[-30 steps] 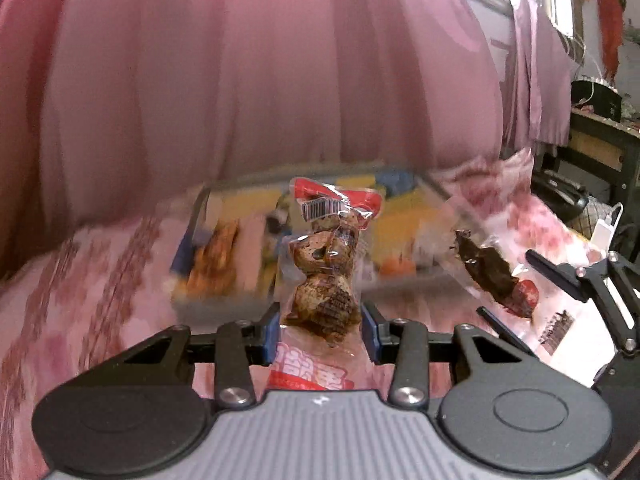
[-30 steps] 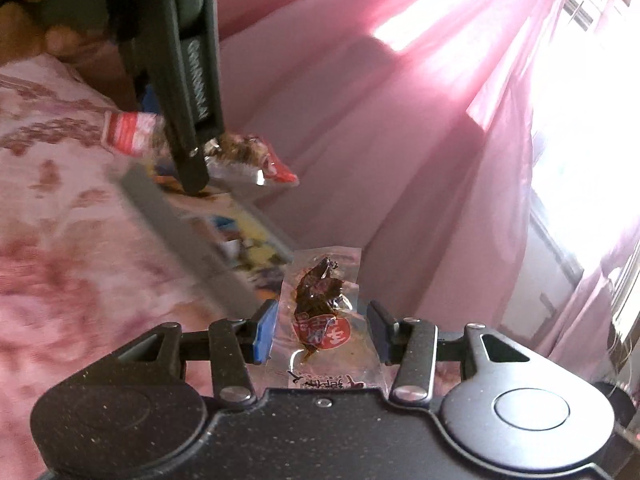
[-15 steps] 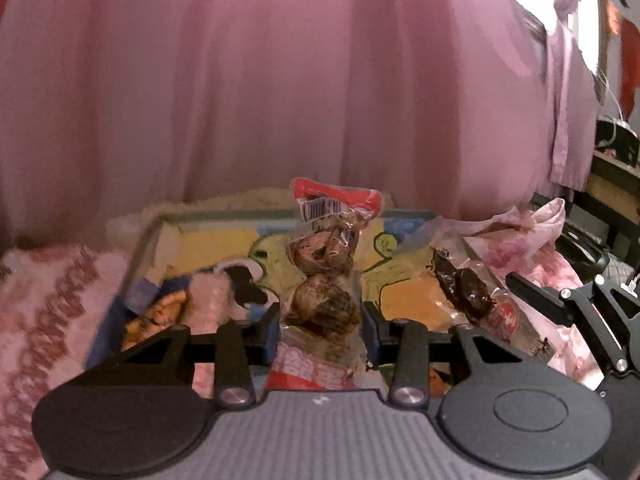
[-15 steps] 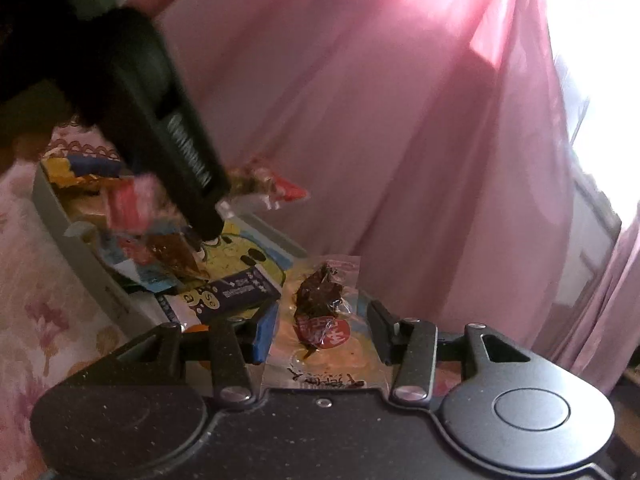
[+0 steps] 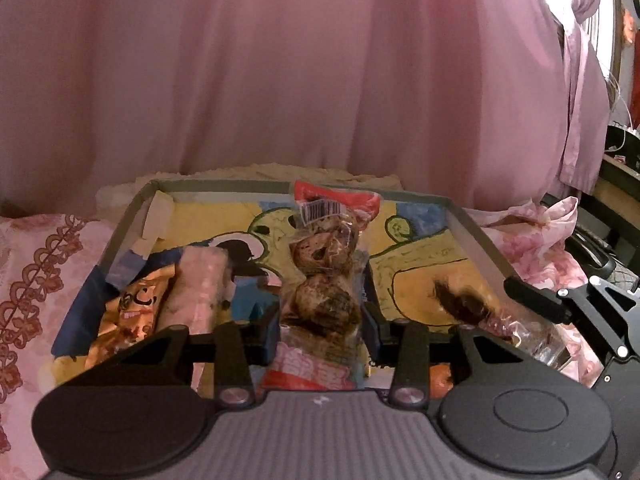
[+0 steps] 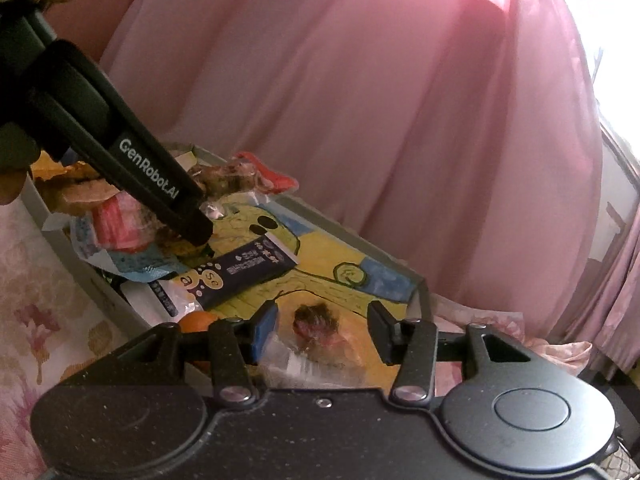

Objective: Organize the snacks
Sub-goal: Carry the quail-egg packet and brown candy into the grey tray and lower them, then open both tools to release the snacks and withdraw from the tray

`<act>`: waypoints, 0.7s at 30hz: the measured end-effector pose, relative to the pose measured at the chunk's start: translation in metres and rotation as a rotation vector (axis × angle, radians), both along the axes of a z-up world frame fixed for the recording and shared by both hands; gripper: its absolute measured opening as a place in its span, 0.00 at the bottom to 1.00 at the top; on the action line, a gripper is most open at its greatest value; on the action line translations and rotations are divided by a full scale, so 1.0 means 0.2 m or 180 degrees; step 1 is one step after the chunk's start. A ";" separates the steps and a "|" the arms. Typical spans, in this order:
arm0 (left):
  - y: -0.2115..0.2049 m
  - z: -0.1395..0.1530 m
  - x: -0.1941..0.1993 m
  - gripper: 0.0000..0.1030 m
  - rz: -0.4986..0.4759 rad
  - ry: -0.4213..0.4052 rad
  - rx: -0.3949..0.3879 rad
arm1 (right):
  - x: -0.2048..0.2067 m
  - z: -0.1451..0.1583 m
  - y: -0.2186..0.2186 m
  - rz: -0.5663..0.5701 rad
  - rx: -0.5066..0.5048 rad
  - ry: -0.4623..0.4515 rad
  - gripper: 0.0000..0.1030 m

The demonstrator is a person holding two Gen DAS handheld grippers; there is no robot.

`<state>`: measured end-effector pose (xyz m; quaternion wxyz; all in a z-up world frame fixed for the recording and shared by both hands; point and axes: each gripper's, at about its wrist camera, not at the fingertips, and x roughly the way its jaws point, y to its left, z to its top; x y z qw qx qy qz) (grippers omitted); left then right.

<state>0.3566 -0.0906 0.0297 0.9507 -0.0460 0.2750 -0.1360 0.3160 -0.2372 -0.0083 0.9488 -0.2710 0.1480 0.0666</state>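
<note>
A shallow grey tray (image 5: 476,232) with a yellow cartoon lining sits on a pink floral cover. My left gripper (image 5: 320,326) is shut on a clear packet of brown snacks with red ends (image 5: 320,280) and holds it upright over the tray's middle. In the right wrist view one left finger (image 6: 152,188) and that packet (image 6: 236,174) hang over the tray (image 6: 352,240). My right gripper (image 6: 322,330) is over the tray's near right corner. A clear packet with a dark snack (image 6: 316,320) shows blurred and low between its spread fingers. The same packet (image 5: 460,304) lies beside a right finger (image 5: 532,304).
Inside the tray lie an orange packet (image 5: 132,308), a pink wrapped bar (image 5: 200,292), a dark blue bar (image 6: 248,268), a light blue wrapper (image 6: 132,264) and a small orange fruit (image 6: 196,320). A pink curtain (image 5: 320,80) hangs right behind. Dark furniture (image 5: 620,184) stands far right.
Both grippers have moved in over the tray. The dark-snack packet has sunk lower between the right fingers and is now blurred. The left packet stays gripped.
</note>
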 end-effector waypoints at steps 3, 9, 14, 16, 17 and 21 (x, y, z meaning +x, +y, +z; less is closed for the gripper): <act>0.00 0.00 0.00 0.49 0.0000 0.0016 -0.0006 | 0.00 -0.01 0.01 0.0013 -0.0014 0.0014 0.56; 0.01 0.00 -0.03 0.62 0.0072 -0.0045 -0.0097 | -0.02 0.02 0.00 0.0010 -0.0011 -0.0028 0.70; 0.02 0.04 -0.06 0.68 0.0157 -0.0156 -0.0160 | -0.05 0.07 -0.02 -0.0072 0.0134 -0.0072 0.79; 0.03 0.06 -0.09 0.74 0.0172 -0.0227 -0.0190 | -0.07 0.09 -0.03 -0.0103 0.0222 -0.0081 0.83; 0.03 0.07 -0.10 0.80 0.0185 -0.0266 -0.0189 | -0.07 0.10 -0.04 -0.0117 0.0266 -0.0087 0.87; 0.04 0.11 -0.16 0.85 0.0221 -0.0413 -0.0214 | -0.12 0.16 -0.06 -0.0156 0.0416 -0.0160 0.94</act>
